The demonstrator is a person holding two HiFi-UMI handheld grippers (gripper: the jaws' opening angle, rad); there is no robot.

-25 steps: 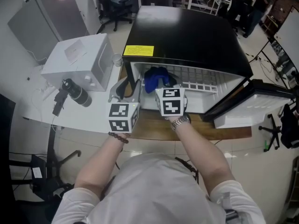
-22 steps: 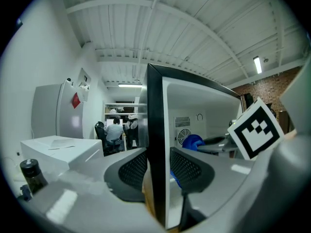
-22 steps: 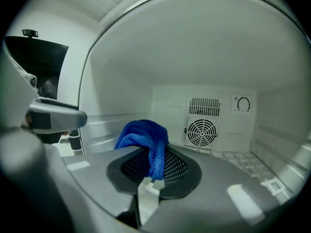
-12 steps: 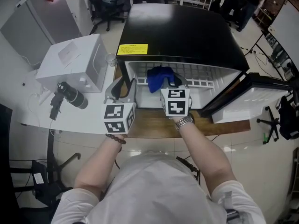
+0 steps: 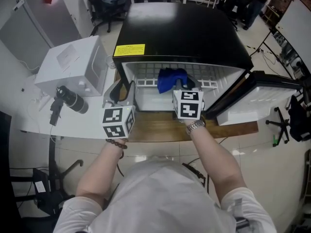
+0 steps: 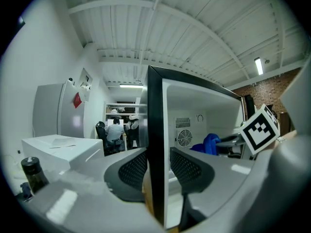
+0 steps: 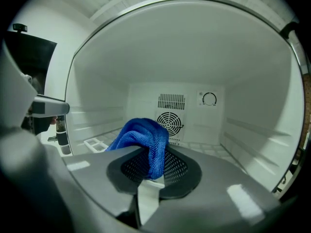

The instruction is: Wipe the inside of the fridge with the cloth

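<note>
We see the black fridge (image 5: 184, 33) standing with its door (image 5: 262, 103) swung wide to the right, so the white inside is open to us. Our right tool (image 7: 154, 166) reaches in through the opening, and its jaws are clenched on a fold of the blue cloth (image 7: 141, 135). The cloth bunches up above and ahead of the pads, well inside the fridge, over the wire shelf (image 5: 214, 74) and in front of the round fan grille (image 7: 170, 123) on the back wall. We cannot tell whether the cloth touches the shelf.

Our left tool (image 6: 156, 166) is at the fridge's left front edge. Its jaws stand one on each side of the left wall, one pad on the black outside and one on the white inside, gripping that wall.

A yellow label (image 5: 129, 50) sits on the top of the fridge near the left front corner. To the left, on the white tabletop (image 5: 73, 123), there is a white box (image 5: 73, 64) and, just in front of it, a black bottle (image 5: 72, 100).
</note>
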